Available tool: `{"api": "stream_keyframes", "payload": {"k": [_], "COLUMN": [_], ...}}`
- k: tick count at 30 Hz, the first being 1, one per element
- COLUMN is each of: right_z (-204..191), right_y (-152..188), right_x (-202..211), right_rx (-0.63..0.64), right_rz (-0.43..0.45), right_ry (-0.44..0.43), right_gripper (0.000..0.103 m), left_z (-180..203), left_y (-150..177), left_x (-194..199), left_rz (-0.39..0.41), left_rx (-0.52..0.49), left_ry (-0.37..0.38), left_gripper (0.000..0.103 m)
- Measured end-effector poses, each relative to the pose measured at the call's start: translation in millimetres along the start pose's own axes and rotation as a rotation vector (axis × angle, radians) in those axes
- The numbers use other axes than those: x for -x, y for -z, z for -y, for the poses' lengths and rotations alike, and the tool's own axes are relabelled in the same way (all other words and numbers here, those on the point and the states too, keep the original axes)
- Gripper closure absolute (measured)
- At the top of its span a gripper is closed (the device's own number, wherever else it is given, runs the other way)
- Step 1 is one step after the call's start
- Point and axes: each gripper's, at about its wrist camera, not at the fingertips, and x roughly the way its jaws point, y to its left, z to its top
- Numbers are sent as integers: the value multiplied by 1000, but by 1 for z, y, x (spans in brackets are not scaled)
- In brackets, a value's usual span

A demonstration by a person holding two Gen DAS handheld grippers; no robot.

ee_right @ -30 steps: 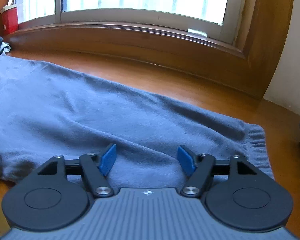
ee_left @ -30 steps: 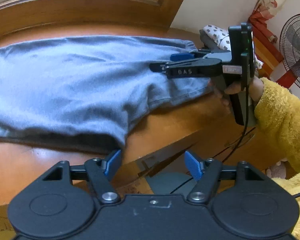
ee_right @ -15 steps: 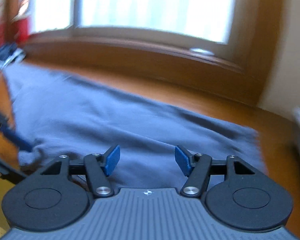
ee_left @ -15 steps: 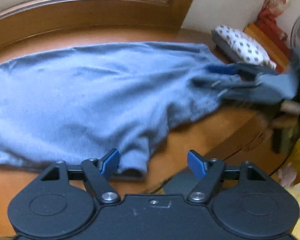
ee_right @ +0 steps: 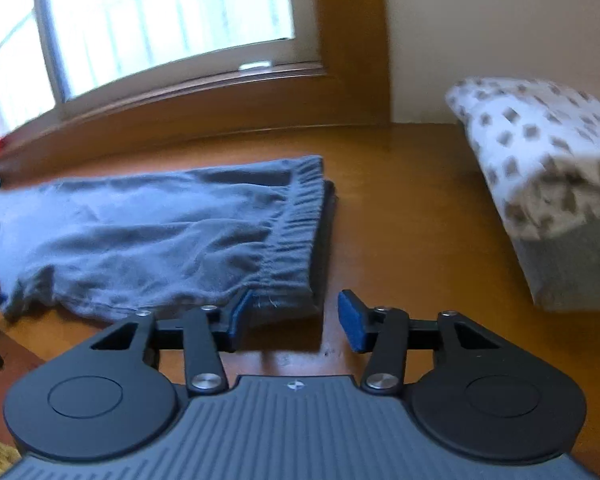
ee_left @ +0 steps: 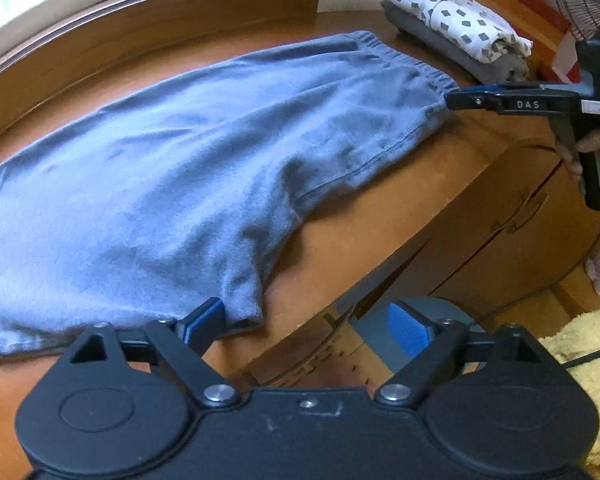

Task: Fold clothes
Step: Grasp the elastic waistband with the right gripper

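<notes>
A wooden worktop runs under a window, and we have blue-grey pants spread flat across it, legs off to the left, elastic waistband to the right. At the near hem, the left hand-held gripper stands spread and opening, its left pad touching the cloth's edge, its right pad out past the worktop's edge; it pinches nothing. To do this step well, we judge it should move left until the hem sits fully between the pads. Further right, the right hand-held gripper is closing around the near waistband corner; the pads look short of pressing, so we should let them bite on both layers before lifting. The left wrist view alone shows the whole garment and the right tool's tips at the waistband; the right wrist view alone shows the gap left at that corner. A folded spotted garment lies at far right, clear of the pants.
</notes>
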Motion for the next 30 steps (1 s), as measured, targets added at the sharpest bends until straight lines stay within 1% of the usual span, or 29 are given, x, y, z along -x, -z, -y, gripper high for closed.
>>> {"api": "stream_keyframes", "payload": {"k": [1,2,3,5,6,8,10,12,13,15,16,17,19,20,23,25,26,27,28,29,30], "right_z": [-2,-5,-7,-12,-12,-13,-13,-5,-1,5,5,5,7,8,8,7,6,1,-3,-2,5], "right_y": [-1,-2,-3,-6,-8,-15,-26,-32,-31,-26,-24,-21,-21,-21,-21,-22,-23,-27,-31,-35,-33], "right_x": [-2,-2,-2,2,7,16,20,13,8,-2,-4,-6,-3,-2,-2,-2,1,4,9,8,1], "right_rx": [29,57,84,121,127,124,134,120,133,175,195,214,213,213,222,226,225,230,236,238,244], "right_rz": [-3,-8,-13,1,13,37,58,34,12,-54,-55,-55,-47,-44,-44,-37,-22,7,21,10,-34], "right_ry": [-6,-6,-6,15,29,62,103,132,160,182,187,191,178,174,169,169,175,191,221,247,292], "right_gripper": [62,74,78,92,94,96,96,96,96,96,96,96,96,96,96,96,96,96,96,103,103], "left_z": [-2,-3,-4,-3,-2,1,1,1,1,1,0,-3,-10,-12,-8,-9,-10,-9,-5,-1,5], "left_y": [1,2,2,2,2,2,4,5,6,6,5,4,-1,-5,-22,-31,-32,-31,-29,-28,-26], "left_x": [1,1,2,1,2,3,4,4,5,5,6,10,21,26,27,12,3,-4,-8,-10,-12], "left_rz": [2,3,5,5,3,-3,-11,-14,-15,-21,-26,-16,22,47,98,63,24,-2,-14,-24,-32], "left_rx": [16,31,43,55,54,43,37,35,33,37,53,78,135,137,60,44,45,31,8,-21,-53], "left_ry": [3,5,6,1,-1,-2,12,20,20,19,24,49,117,127,58,36,31,21,7,-11,-31], "left_gripper": [16,16,16,16,16,16,16,15,15,15,19,23,23,23,22,22,22,23,22,21,21]}}
